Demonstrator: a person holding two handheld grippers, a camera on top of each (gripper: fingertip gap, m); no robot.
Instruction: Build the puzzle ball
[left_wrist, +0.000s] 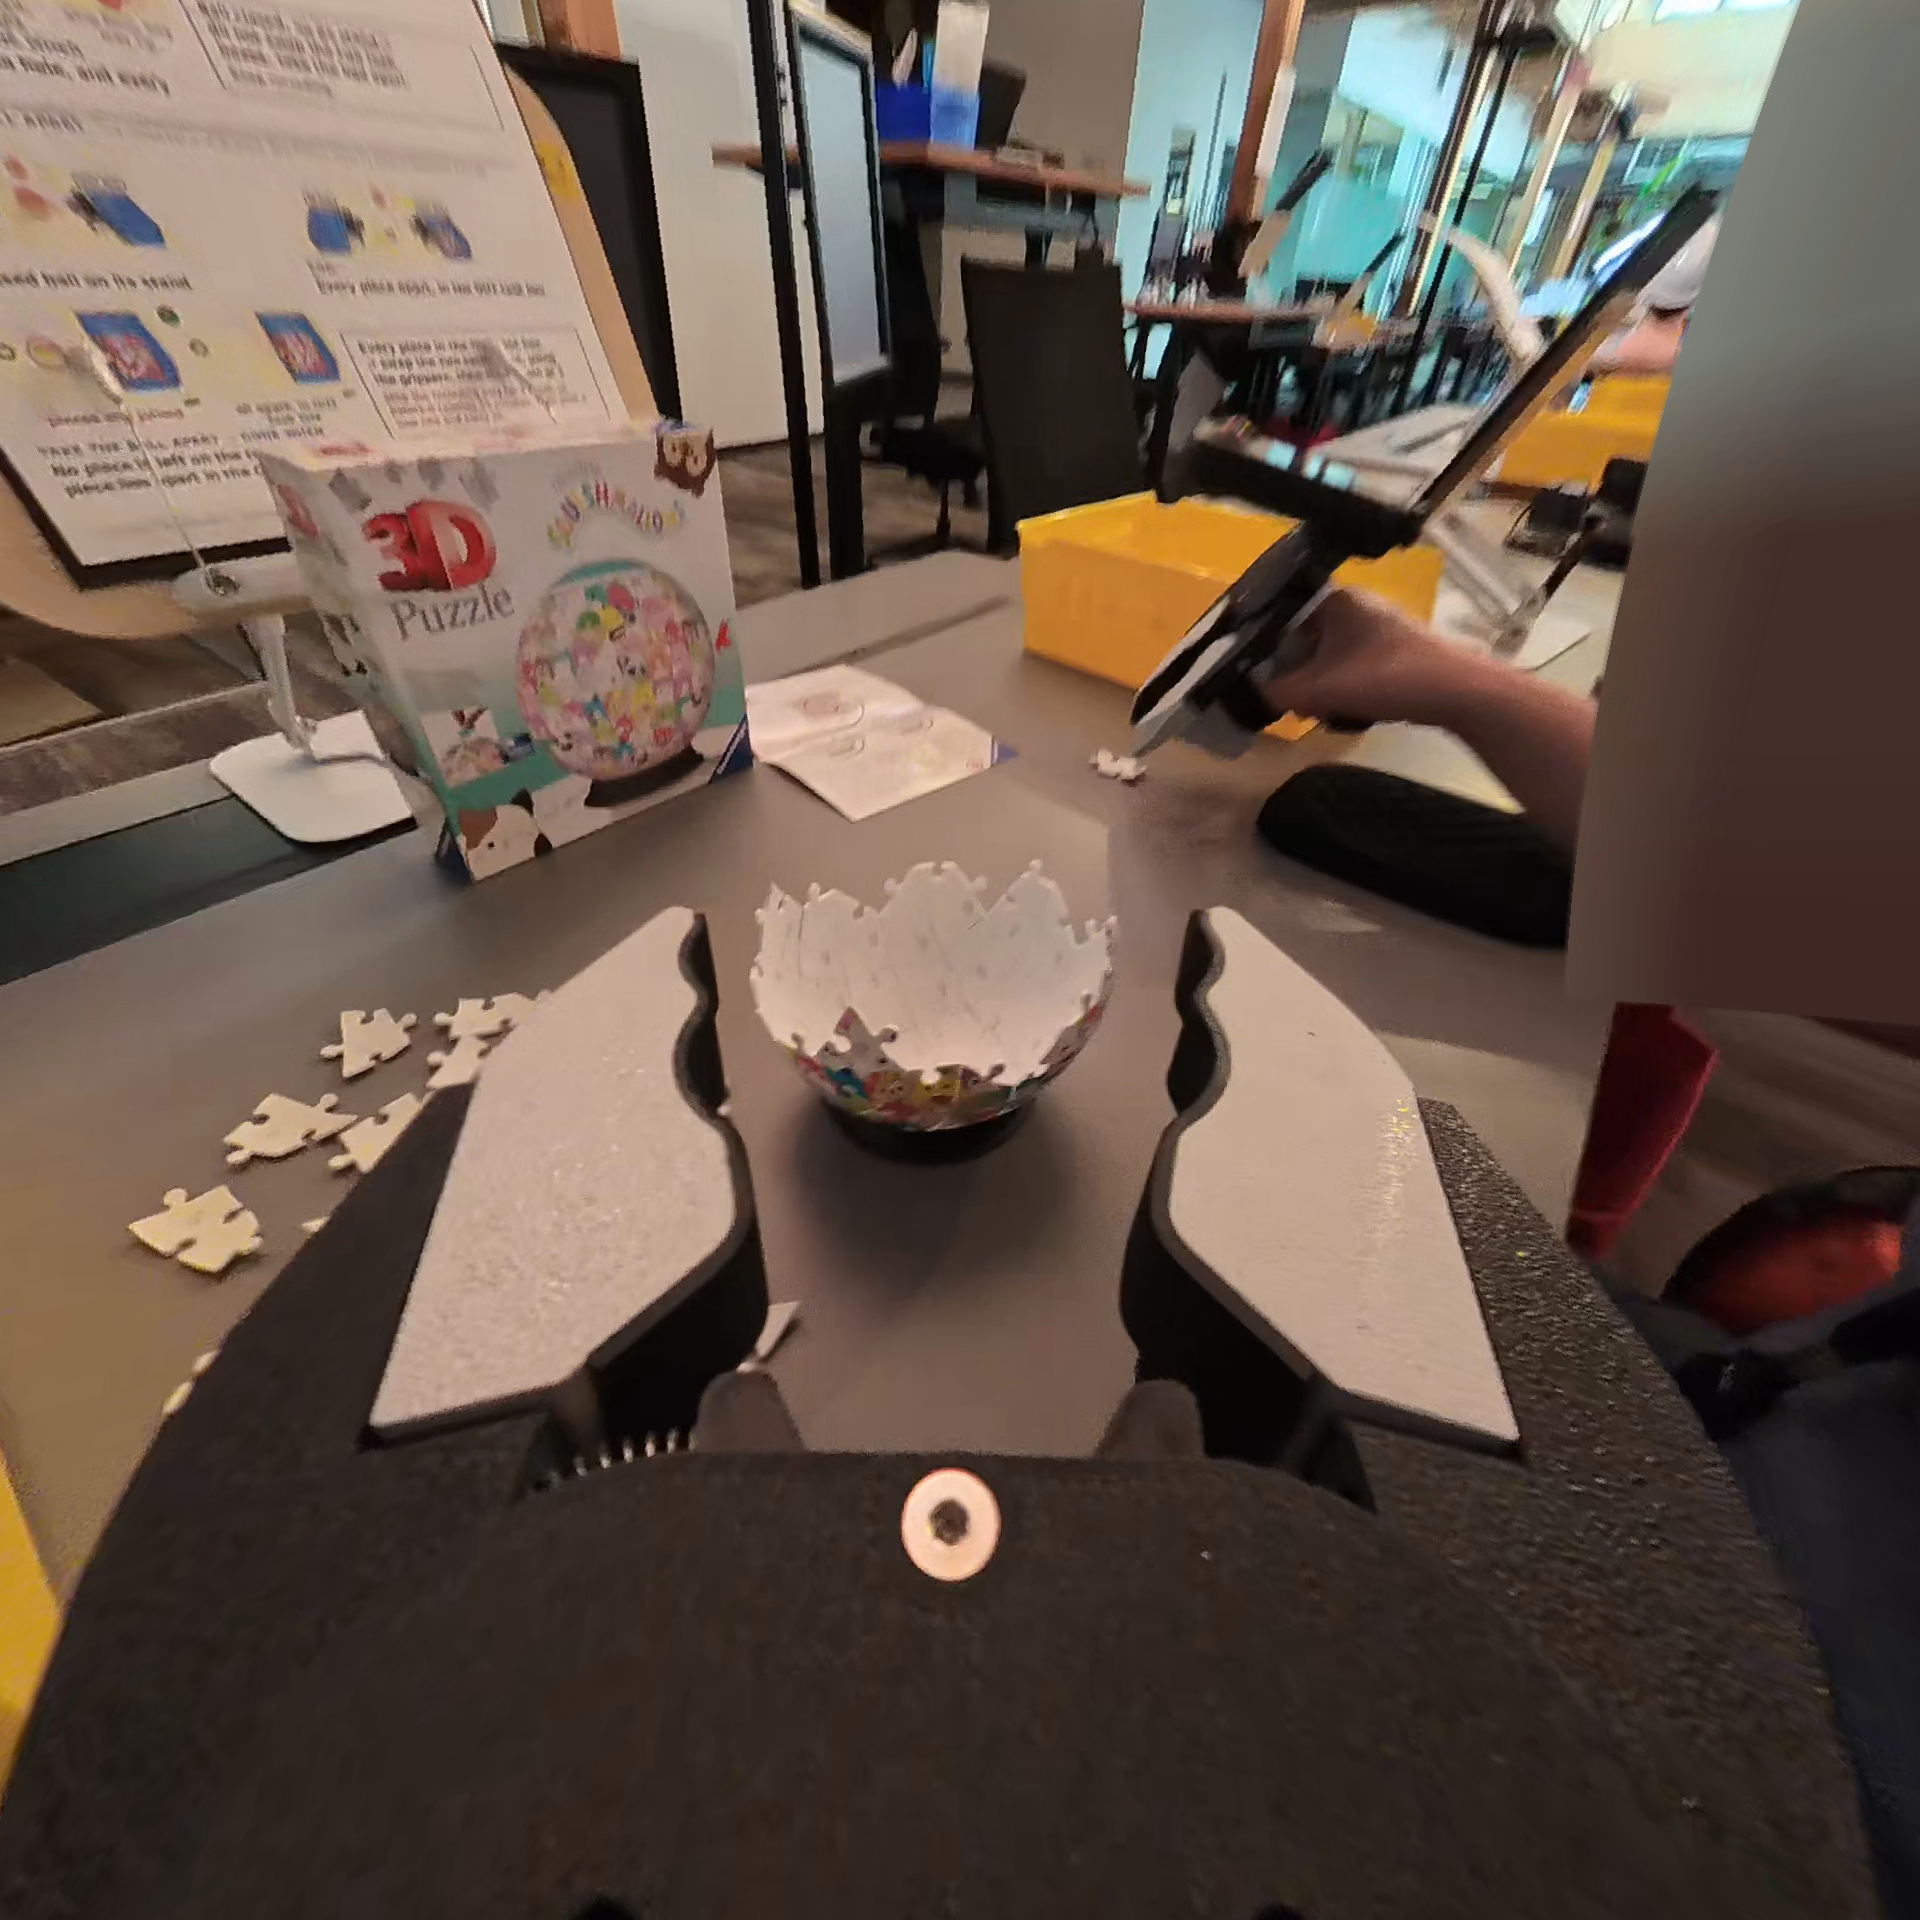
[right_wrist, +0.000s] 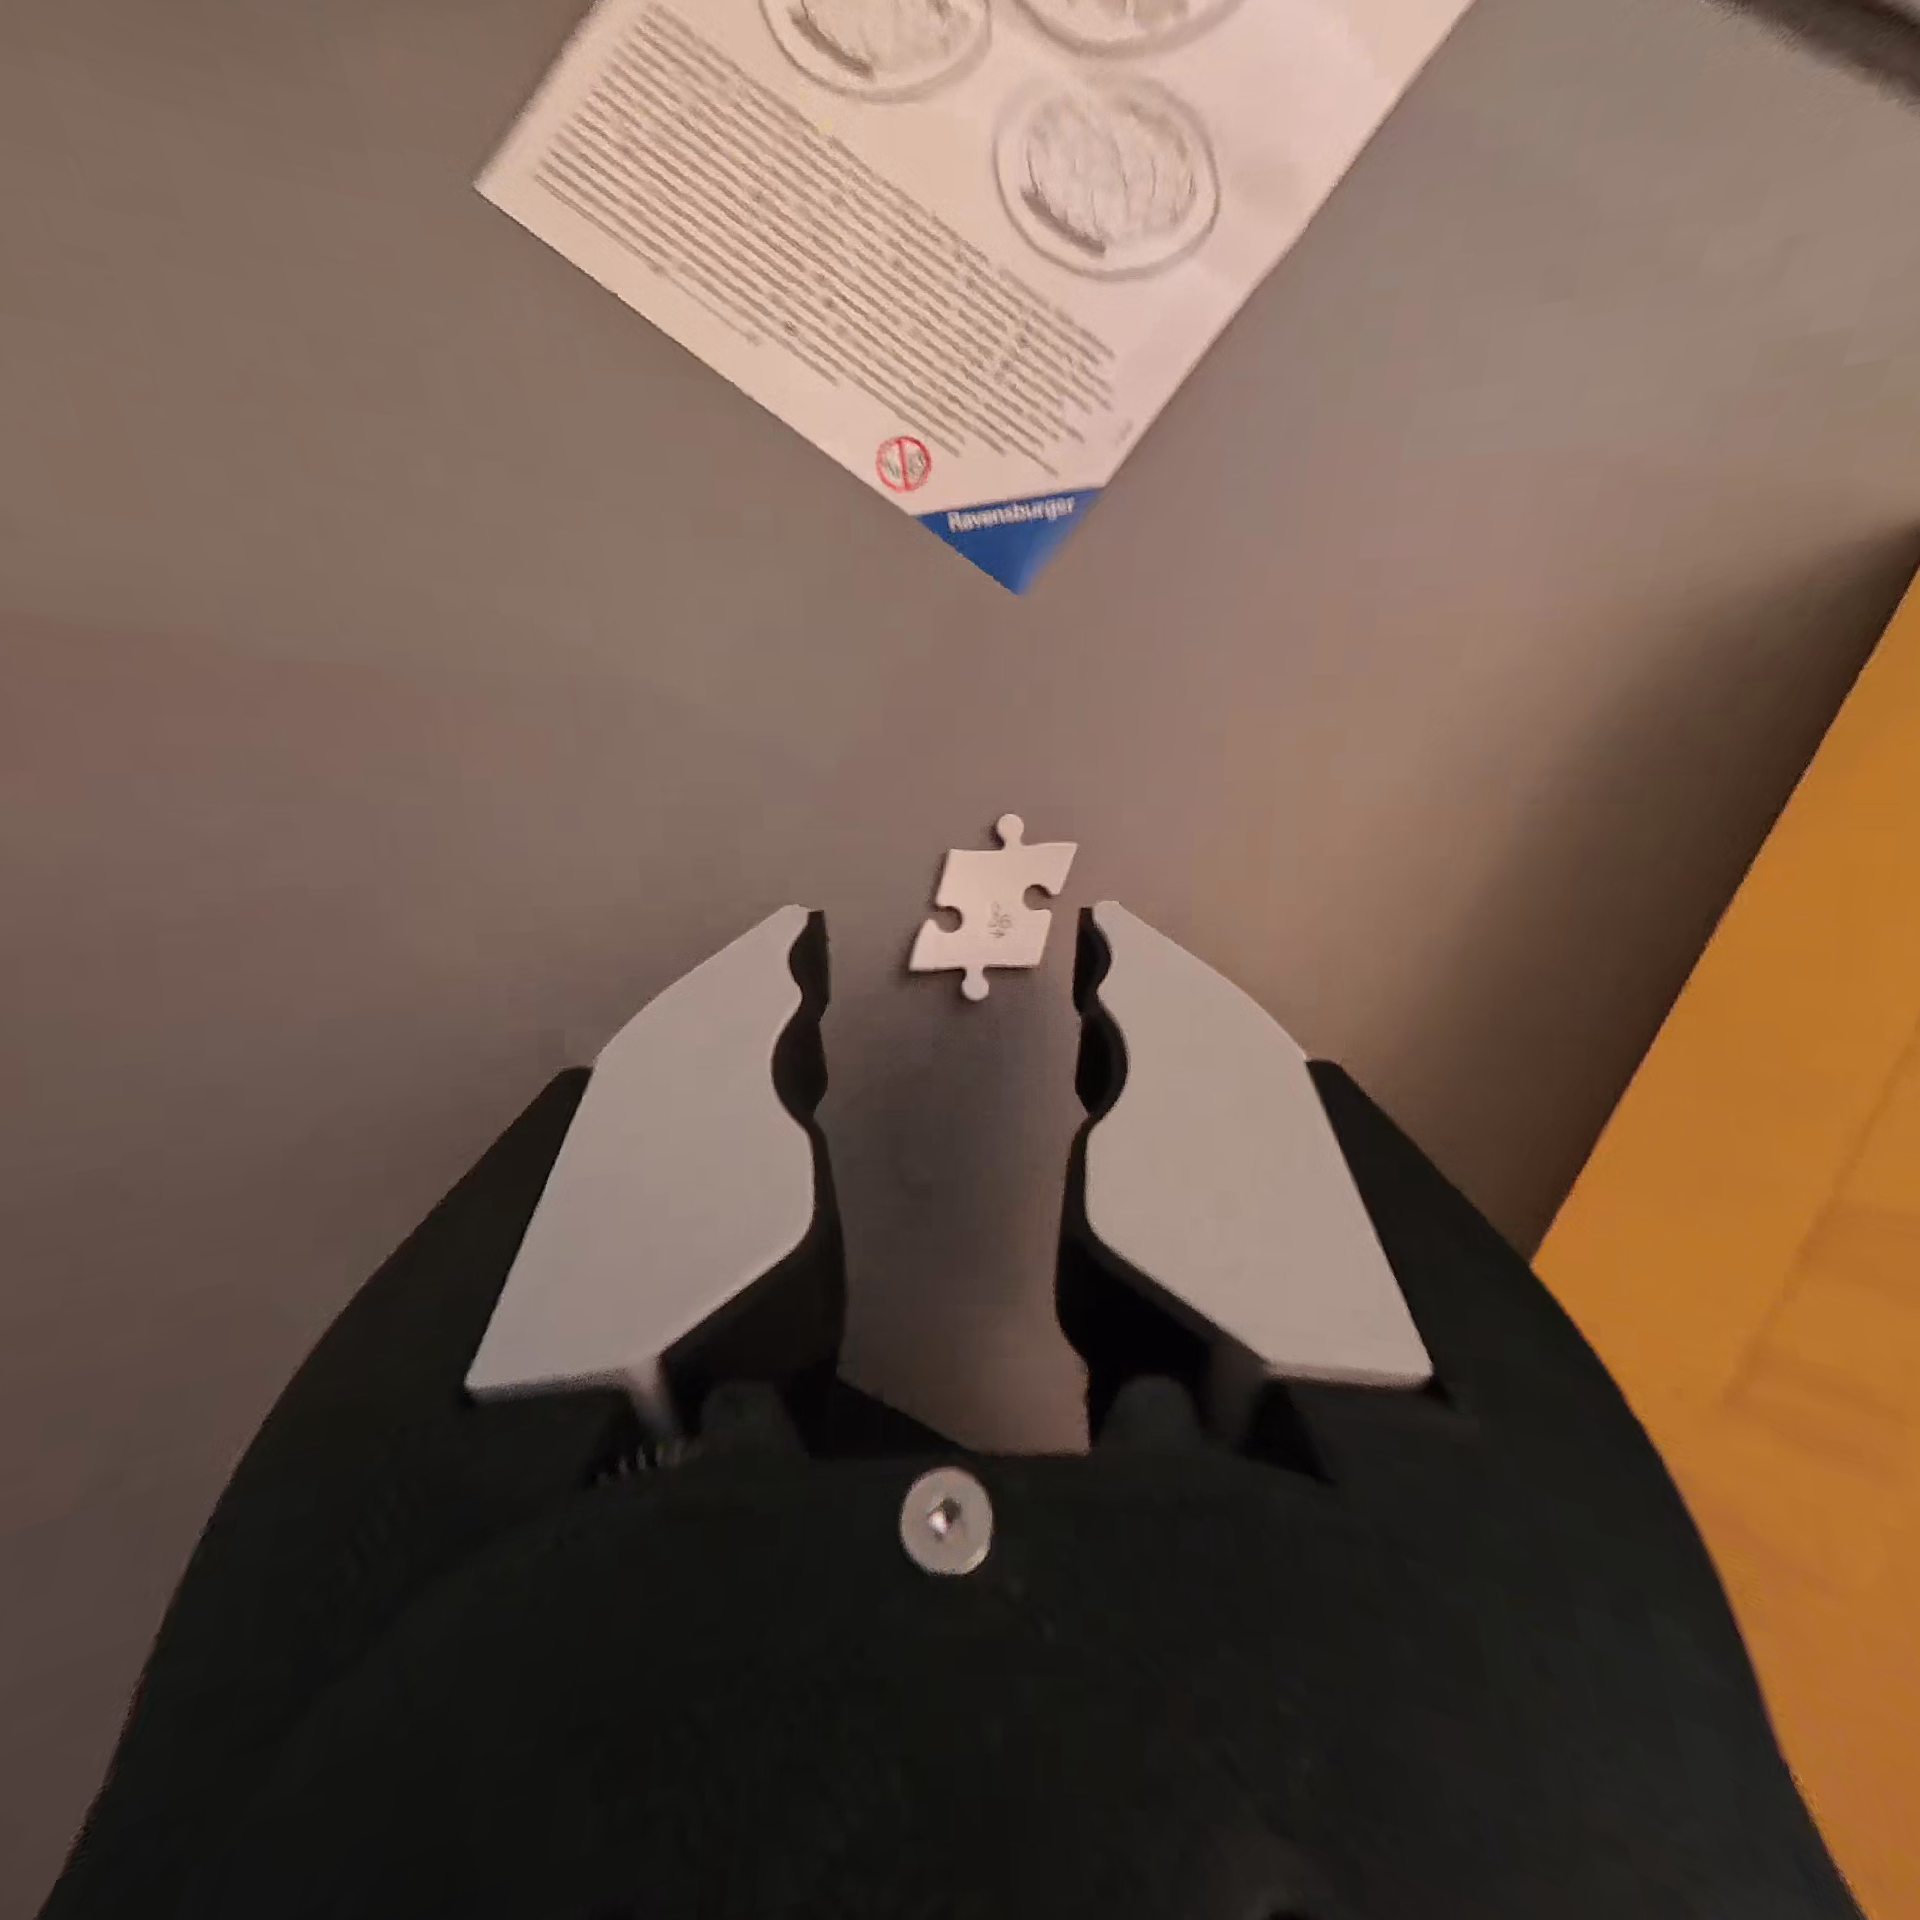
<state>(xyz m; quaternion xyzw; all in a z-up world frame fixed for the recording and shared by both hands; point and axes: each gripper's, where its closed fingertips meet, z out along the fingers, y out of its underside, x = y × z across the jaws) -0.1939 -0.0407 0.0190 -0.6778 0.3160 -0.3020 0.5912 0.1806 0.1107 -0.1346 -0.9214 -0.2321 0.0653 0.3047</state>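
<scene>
Left claw hangs just above the grey desk with its two fingers spread wide and nothing between them; the half-built puzzle ball sits in the gap ahead of the tips, not touched by either finger. That ball is an open bowl of joined pieces — white inside, colourful outside — resting on a small black stand. Loose puzzle pieces lie white side up on the desk to the left of the left finger. Farther back stands the puzzle box, slightly turned, with a folded instruction sheet lying flat to its right. A yellow bin sits at the far right of the desk, and a black pad lies near the person's forearm.

Right claw points steeply down at the desk, its fingers parted and holding nothing. A single puzzle piece lies flat, white side up, right at the fingertips and roughly centred between them — whether the tips touch it I cannot tell. The instruction sheet lies beyond it, well apart. In the left wrist view this same claw appears at the far right, gripped by a hand, tips just above the piece.
</scene>
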